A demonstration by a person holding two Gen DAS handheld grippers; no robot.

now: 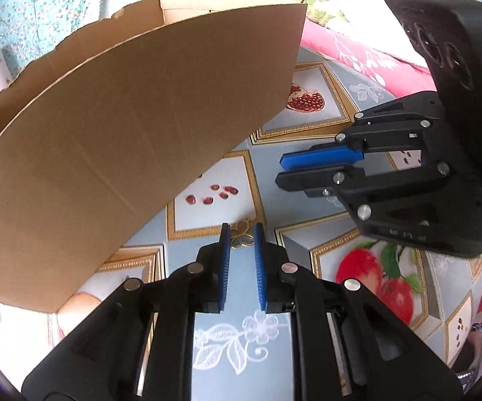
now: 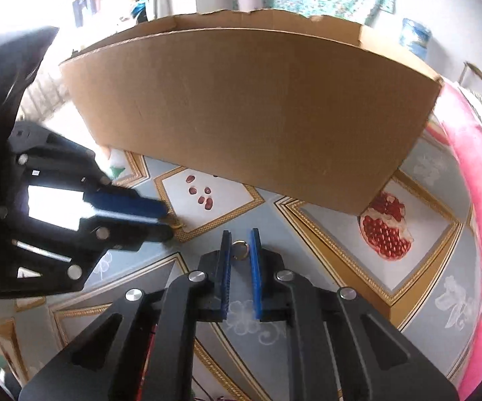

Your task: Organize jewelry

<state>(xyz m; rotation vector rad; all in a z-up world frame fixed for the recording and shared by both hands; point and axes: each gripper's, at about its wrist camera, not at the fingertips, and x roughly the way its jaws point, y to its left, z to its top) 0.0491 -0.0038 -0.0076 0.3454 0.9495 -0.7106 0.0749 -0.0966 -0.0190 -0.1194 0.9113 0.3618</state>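
Note:
A gold butterfly-shaped jewelry piece [image 1: 243,226] lies on the patterned tablecloth [image 1: 207,207], and my left gripper [image 1: 242,234] is shut on it, blue pads touching both sides. From the right wrist view the same left gripper [image 2: 170,223] pinches the gold piece [image 2: 176,224] at its tips. A small gold ring [image 2: 240,242] sits between the blue pads of my right gripper [image 2: 240,232], which presses on it from both sides. In the left wrist view the right gripper [image 1: 279,171] shows side-on at the right, its fingers close together; the ring is hidden there.
A large open cardboard box [image 1: 124,133] [image 2: 241,117] stands on the table just behind both grippers, its near wall close to the fingertips. A pink cloth [image 2: 475,200] runs along the table's right side. The tablecloth [image 2: 324,220] bears pomegranate prints.

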